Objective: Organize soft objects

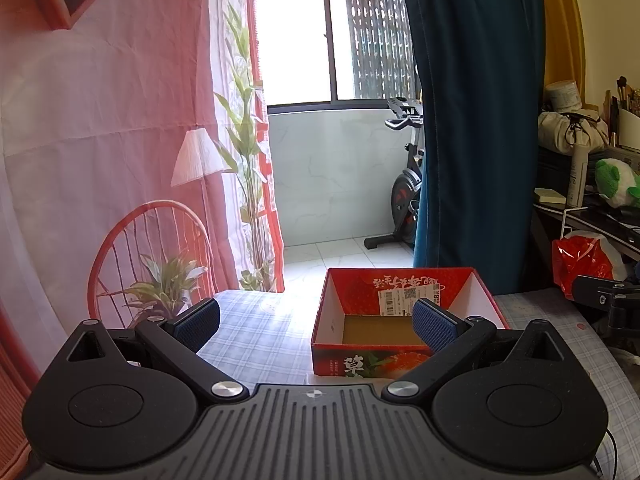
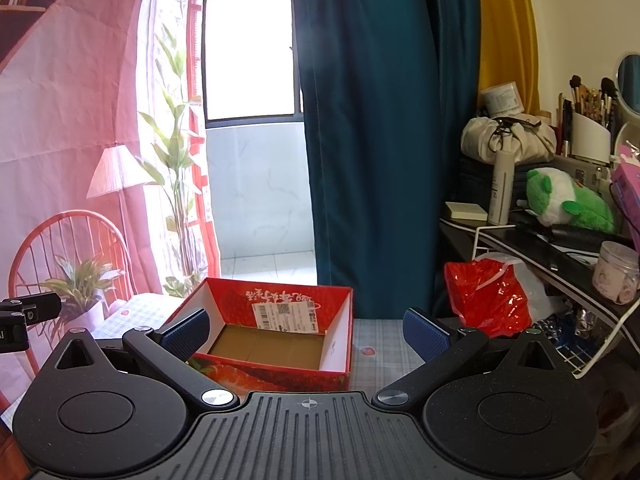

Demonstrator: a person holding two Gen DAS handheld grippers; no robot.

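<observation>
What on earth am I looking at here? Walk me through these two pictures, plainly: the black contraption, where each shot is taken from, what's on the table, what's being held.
The black thing at the bottom of each picture is a hand-held gripper with two blue-padded fingers. A person carries one in each hand, and a fisheye camera on each looks forward along the fingers, which is why the room looks bent.

One picture is from the left gripper, the other from the right gripper. Both are open and hold nothing.

On the checked tablecloth stands a red box with a shipping label inside; it is otherwise empty. To the right, a cluttered shelf carries a green and white plush toy, and a red bag hangs below.
</observation>
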